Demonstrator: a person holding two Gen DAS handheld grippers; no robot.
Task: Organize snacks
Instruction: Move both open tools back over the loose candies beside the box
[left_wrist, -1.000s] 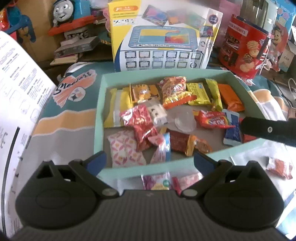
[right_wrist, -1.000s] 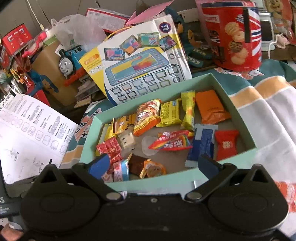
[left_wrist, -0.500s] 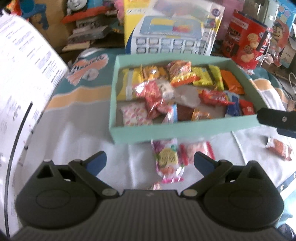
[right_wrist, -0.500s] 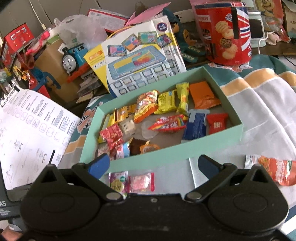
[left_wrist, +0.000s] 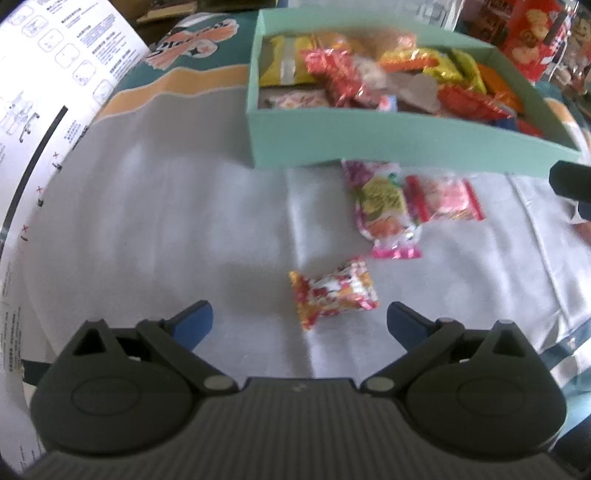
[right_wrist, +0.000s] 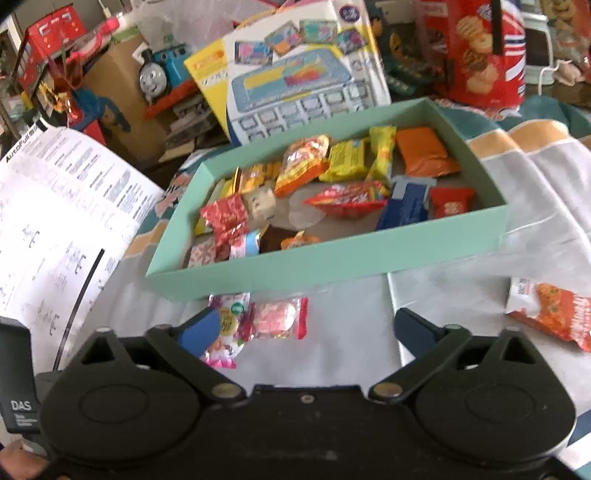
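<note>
- Pale grey cloth (left_wrist: 166, 206) with orange and teal bands is covering the surface, and toys are crowding the back: a blue toy train (right_wrist: 162, 74), a toy laptop box (right_wrist: 295, 74) and a red biscuit tin (right_wrist: 480, 51).
- A mint green box (right_wrist: 332, 258) is sitting on the cloth, its long axis running left to right across both views, with the near wall facing the cameras; it is holding a loose jumble of snack packets in red, yellow, orange and blue.
- A small red, yellow and white candy packet (left_wrist: 332, 291) is lying on the cloth well short of the box, its long axis roughly left to right and slightly tilted, with crimped ends.
- A pink and yellow packet (left_wrist: 384, 210) is lying just in front of the near wall, its long axis pointing from the box toward the camera; a pink and red packet (left_wrist: 443, 197) is lying just beside it on the right, its long axis crosswise.
- An orange and white packet (right_wrist: 550, 310) is lying apart on the cloth at the right.
- The left gripper (left_wrist: 299, 319) is hovering low with its jaws spread wide and empty, the small candy packet lying just ahead between the blue tips.
- The right gripper (right_wrist: 306, 328) is holding its jaws wide apart and empty too, near the two pink packets.
- A white instruction sheet (right_wrist: 55, 206) is lying at the left.
</note>
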